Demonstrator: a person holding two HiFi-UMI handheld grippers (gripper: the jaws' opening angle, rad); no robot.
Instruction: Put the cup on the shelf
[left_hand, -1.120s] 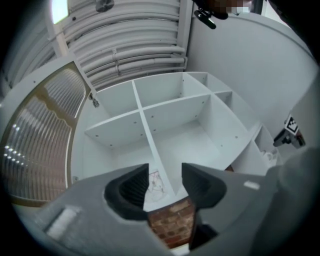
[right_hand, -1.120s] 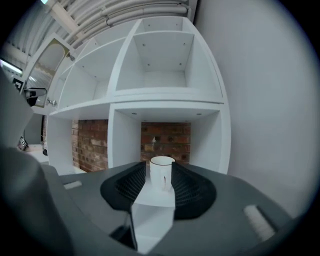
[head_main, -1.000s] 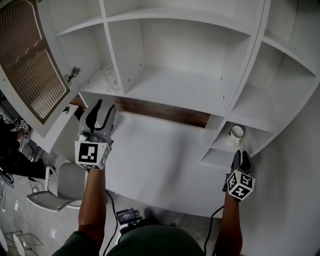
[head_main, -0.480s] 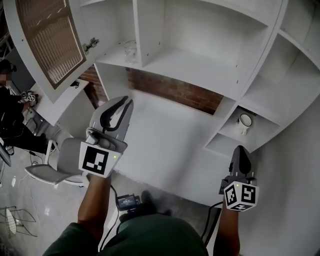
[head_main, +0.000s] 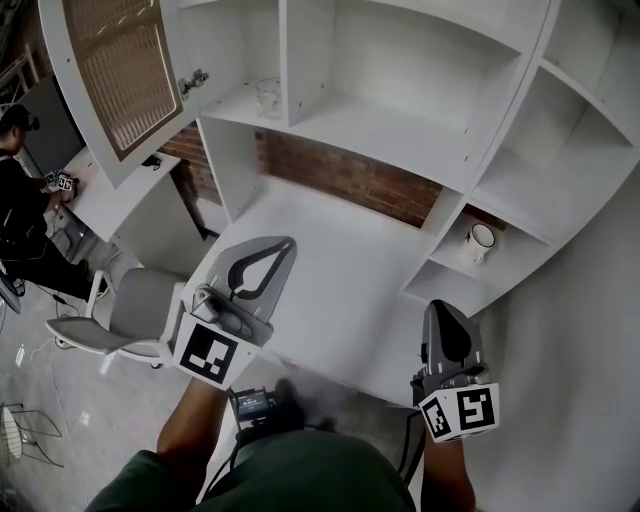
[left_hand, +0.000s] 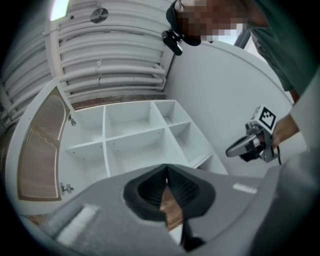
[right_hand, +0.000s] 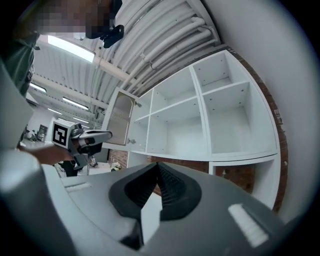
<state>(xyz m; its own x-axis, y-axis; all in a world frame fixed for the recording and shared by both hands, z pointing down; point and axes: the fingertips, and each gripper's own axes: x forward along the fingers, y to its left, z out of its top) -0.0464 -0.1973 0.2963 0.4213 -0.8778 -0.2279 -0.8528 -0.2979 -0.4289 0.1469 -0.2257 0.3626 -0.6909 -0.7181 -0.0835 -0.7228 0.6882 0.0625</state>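
- Cup handling looks over up close: our left hand-held gripper (head_main: 283, 243) has just been closing on nothing, and our right hand-held gripper (head_main: 441, 306) is pinched shut, empty too.
- Past the bench (head_main: 330, 290), the cup (head_main: 481, 238) stands in the low right shelf (head_main: 445, 285) nook. We judge it placed, so we steer well wide of it.

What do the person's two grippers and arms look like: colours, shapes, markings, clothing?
The left gripper and right gripper: grey tapered shells, black ribbed pads, each with a white cube bearing black square markers. Bare forearms, dark green top, black cable.
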